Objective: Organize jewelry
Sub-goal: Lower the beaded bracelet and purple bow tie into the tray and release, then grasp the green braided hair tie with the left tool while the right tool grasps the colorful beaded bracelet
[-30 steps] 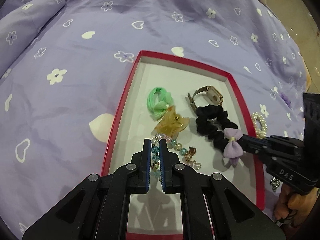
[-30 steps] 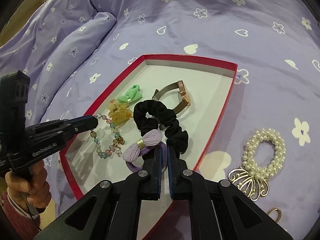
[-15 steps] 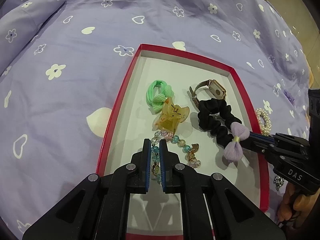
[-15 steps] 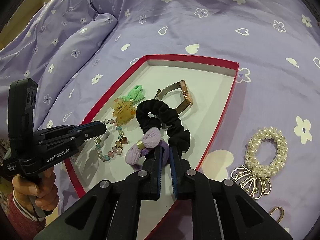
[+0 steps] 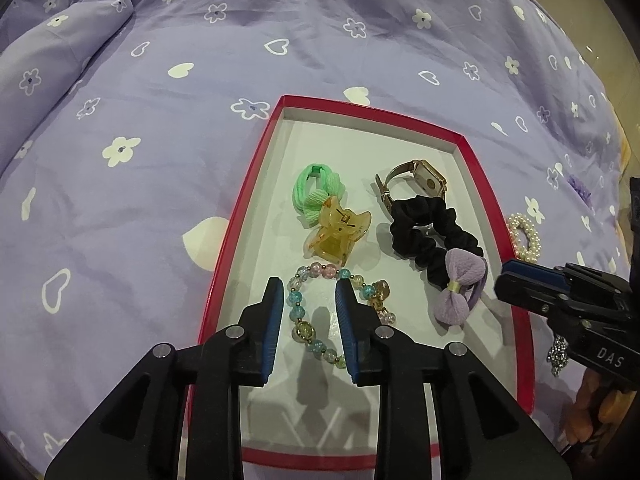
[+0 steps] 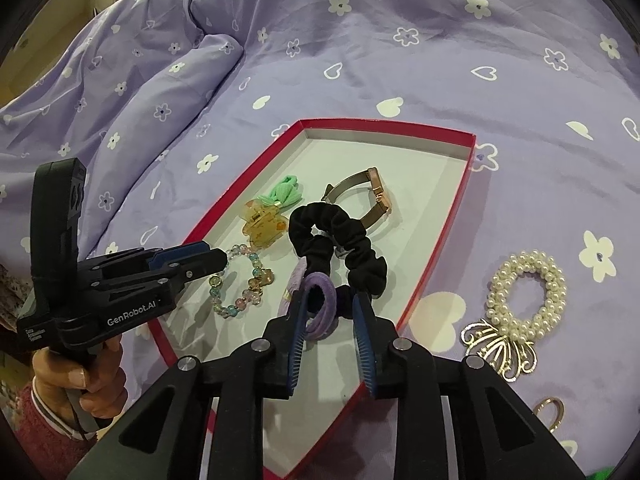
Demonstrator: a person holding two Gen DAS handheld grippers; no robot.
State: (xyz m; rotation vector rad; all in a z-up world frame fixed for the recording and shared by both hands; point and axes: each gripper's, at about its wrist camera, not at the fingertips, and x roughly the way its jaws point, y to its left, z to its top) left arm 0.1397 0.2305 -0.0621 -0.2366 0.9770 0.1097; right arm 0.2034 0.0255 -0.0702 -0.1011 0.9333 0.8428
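A lilac bedspread (image 5: pixel 168 184) printed with white flowers and hearts filled both views, rumpled into a fold at upper left. On it sat a red-rimmed tray (image 5: pixel 236 236), its long axis running away from the cameras toward frame top. The left gripper (image 5: pixel 308 320) stood wide open over the beaded bracelet (image 5: pixel 316 312) at the tray's lower middle. The right gripper (image 6: pixel 330 328) was likewise spread, around the purple bow hair tie (image 6: pixel 318 312) without gripping it. A pearl scrunchie (image 6: pixel 528 292) lay outside, right.
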